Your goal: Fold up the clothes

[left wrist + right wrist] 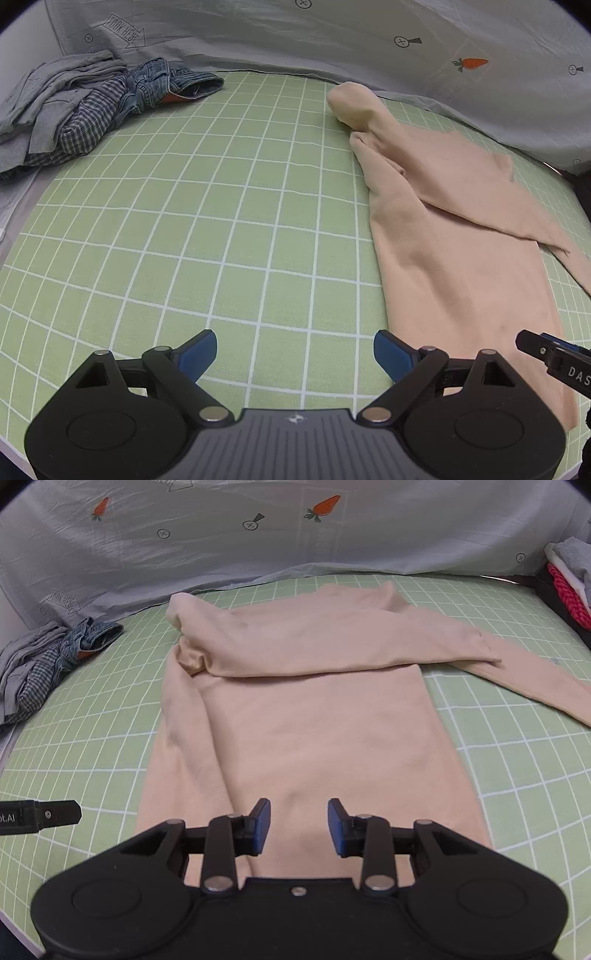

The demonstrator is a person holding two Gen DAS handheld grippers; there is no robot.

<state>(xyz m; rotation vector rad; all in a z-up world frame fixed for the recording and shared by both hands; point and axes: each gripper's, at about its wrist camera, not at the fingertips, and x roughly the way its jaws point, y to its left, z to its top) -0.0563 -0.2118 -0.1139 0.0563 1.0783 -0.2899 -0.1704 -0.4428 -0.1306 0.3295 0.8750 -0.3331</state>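
Note:
A peach long-sleeved top lies flat on the green grid mat, its left side folded inward and one sleeve laid across the chest toward the right. My right gripper hovers over the top's near hem, open, with nothing between its blue pads. In the left wrist view the same top lies at the right. My left gripper stands wide open over bare mat to the left of the garment. The tip of the right gripper shows at that view's right edge.
A heap of unfolded clothes, grey, checked and denim, sits at the mat's far left corner. A grey sheet printed with carrots rises behind the mat. Folded garments, grey and pink, are stacked at the far right.

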